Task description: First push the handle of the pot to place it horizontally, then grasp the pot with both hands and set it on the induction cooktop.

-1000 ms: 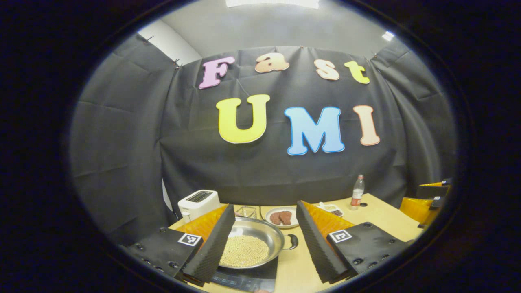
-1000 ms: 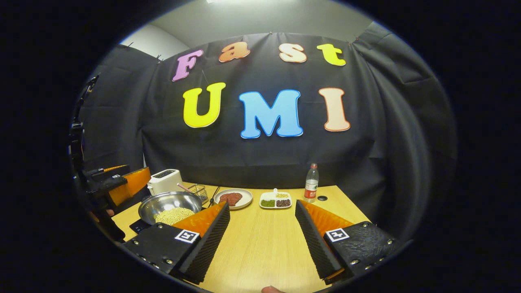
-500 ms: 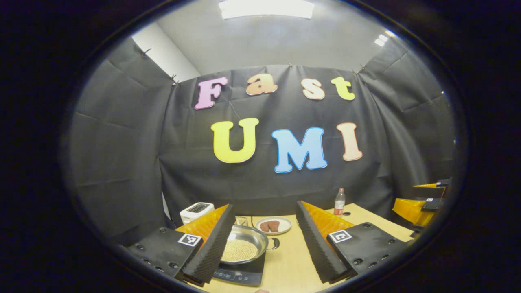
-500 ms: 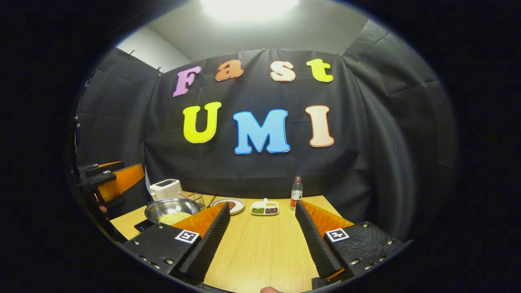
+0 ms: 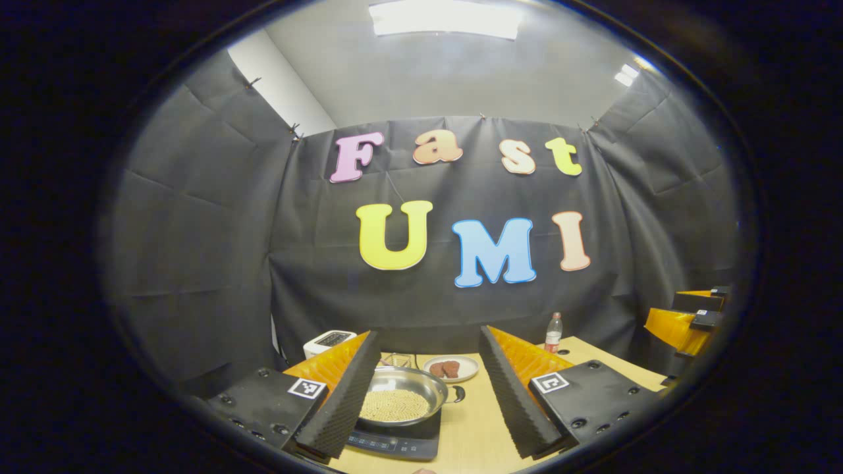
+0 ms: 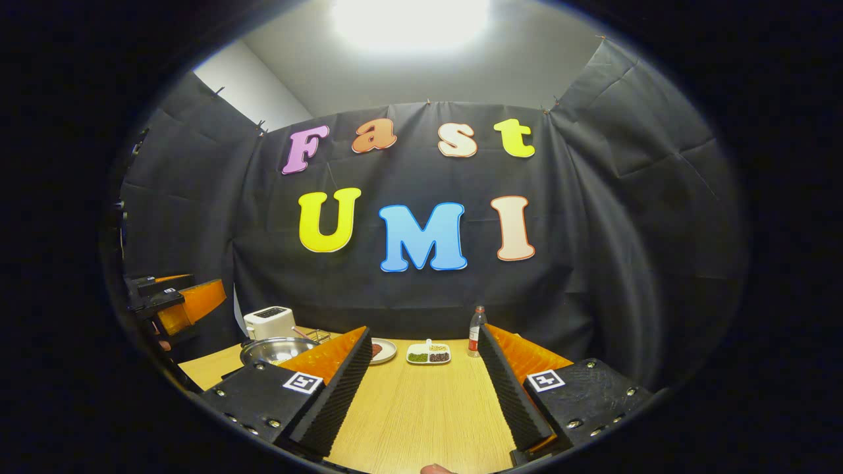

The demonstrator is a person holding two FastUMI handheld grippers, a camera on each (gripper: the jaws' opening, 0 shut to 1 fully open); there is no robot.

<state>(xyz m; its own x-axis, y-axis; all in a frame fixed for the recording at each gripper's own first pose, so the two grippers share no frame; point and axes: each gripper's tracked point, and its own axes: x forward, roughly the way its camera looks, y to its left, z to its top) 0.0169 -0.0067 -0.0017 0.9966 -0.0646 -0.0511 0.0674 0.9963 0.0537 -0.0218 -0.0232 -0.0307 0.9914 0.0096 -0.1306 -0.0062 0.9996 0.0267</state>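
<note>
Pot [image 5: 403,397] with pale beans sits on the induction cooktop [image 5: 395,442], its side handle [image 5: 458,394] pointing toward the meat plate [image 5: 451,368]. Placement looks done. Left gripper [image 5: 425,388] fingers spread wide, holding nothing, on the near side of the pot. Right gripper [image 6: 425,388] likewise wide and empty, over bare counter [image 6: 421,415] right of the pot; presumably both are clear so the pot rests unaided.

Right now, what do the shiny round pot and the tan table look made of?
The shiny round pot looks like polished steel: silvery walls with bright reflections. The tan table looks like wood or wood-look laminate: pale matte surface with fine straight grain lines.
</note>
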